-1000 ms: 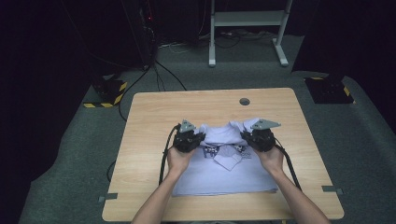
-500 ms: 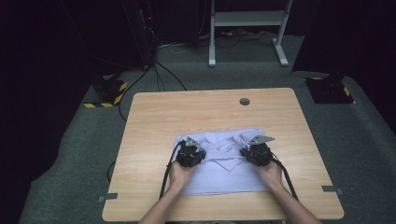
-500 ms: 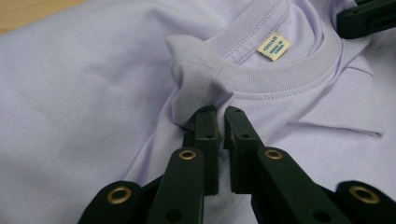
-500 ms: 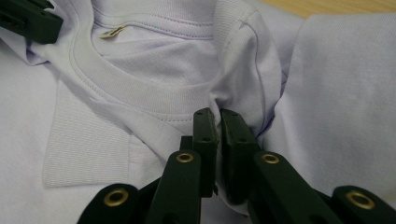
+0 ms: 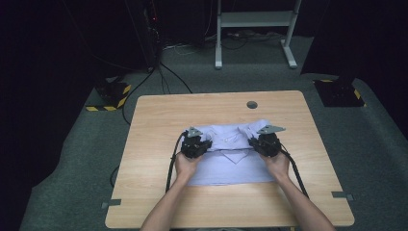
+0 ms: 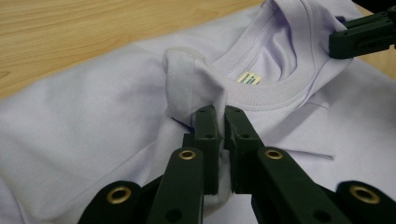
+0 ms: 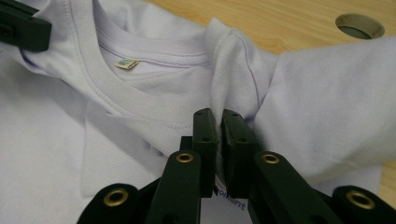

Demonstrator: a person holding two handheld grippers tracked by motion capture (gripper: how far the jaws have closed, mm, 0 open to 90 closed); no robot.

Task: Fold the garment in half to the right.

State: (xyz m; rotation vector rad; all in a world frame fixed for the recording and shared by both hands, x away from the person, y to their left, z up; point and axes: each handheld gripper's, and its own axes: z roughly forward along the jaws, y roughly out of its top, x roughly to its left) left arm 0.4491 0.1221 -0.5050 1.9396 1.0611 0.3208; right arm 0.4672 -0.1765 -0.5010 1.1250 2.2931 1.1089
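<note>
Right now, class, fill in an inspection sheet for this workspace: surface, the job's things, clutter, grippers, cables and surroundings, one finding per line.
Surface: wooden table, with a round hole near its far edge.
Job's things: one pale lilac T-shirt lying on the table, neck band and label facing up, part of it folded over.
Clutter: nothing seen on the table besides the shirt.
Grippers: left gripper shut on a pinch of shirt fabric beside the collar; right gripper shut on fabric at the other side of the collar.
Cables: a black cable trails from each gripper toward the person; more cables on the floor.
Surroundings: grey carpet, a white metal stand, yellow-black striped bases, dark backdrop.
</note>
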